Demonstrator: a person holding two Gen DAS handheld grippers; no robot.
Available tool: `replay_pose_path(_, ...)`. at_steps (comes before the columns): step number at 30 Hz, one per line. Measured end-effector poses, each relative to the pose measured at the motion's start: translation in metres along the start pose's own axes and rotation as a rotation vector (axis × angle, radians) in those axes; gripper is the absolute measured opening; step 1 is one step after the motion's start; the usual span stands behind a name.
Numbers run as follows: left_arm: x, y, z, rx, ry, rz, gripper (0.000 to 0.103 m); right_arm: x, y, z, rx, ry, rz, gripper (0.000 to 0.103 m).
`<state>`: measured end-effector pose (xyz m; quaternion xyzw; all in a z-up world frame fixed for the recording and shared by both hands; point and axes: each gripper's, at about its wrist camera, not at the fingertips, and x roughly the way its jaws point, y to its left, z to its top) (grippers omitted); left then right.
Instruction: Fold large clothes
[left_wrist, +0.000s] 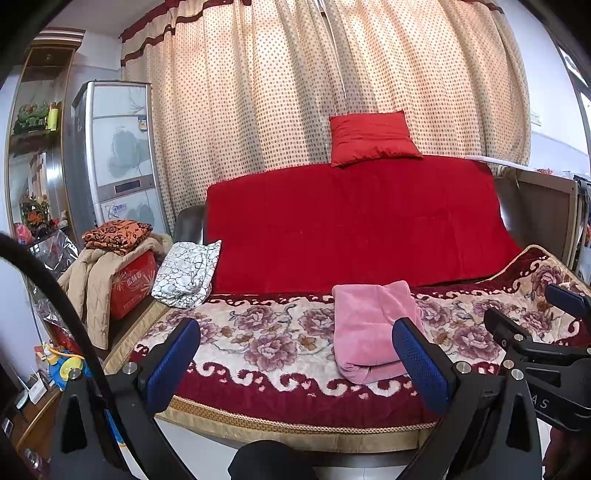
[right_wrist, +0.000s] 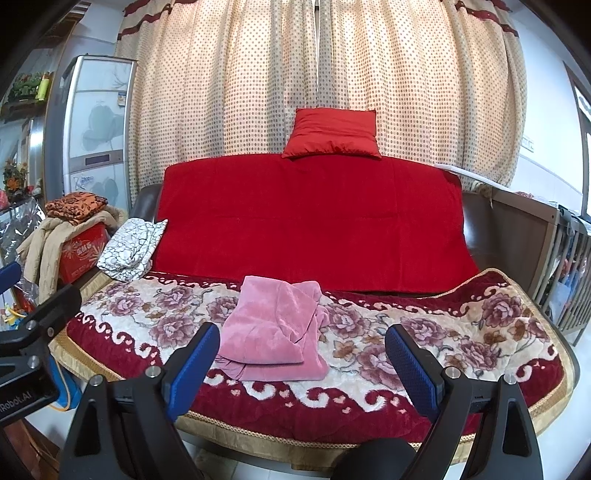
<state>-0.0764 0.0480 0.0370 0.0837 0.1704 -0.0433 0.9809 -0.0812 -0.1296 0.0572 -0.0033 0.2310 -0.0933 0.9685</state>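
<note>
Fisheye bends both views hard at the edges; black vignette eats the corners, so the shelf (left_wrist: 37, 122) far left is only partly readable and its contents are a blur. A dark cable (left_wrist: 55, 284) arcs across the left wrist view and covers part of the clutter beside the sofa. Sofa's own frame is mostly hidden: red throw (left_wrist: 354, 225) over the back, floral blanket (left_wrist: 266, 332) over the seat, only dark armrest bits showing. Right edge of both views cuts off a wooden panel (right_wrist: 517, 236) and some railing; can't tell what it belongs to. Pink garment (right_wrist: 273, 332) sits folded in a loose bundle on the blanket, mid-seat near the front edge; underside layers not visible, one flap rumpled on its right side. Left gripper (left_wrist: 299, 354) is level, aimed at the sofa, jaws wide apart, nothing between them; its right pad overlaps the garment's edge in the picture, contact not clear. Right gripper (right_wrist: 306, 354) same pose, jaws spread wide and empty, garment seen in the gap beyond the fingertips, not touching as far as I can see. Each gripper shows up at the edge of the other's view, side by side. Red pillow (right_wrist: 332, 134) rests on top of the backrest against the dotted curtain (right_wrist: 258, 81). White patterned cloth (left_wrist: 188, 273) leans at the sofa's left end.
</note>
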Motion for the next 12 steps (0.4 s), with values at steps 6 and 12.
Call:
replay_pose_path(6, 0.009, 0.003, -0.001, -0.008, 0.012, -0.006, 0.103, 0.009, 0.001, 0.000, -0.009, 0.013, -0.002, 0.093)
replay_pose_path(12, 0.037, 0.007, 0.004, -0.046, 0.019, -0.016, 0.103, 0.028, 0.001, 0.002, -0.020, 0.036, -0.011, 0.093)
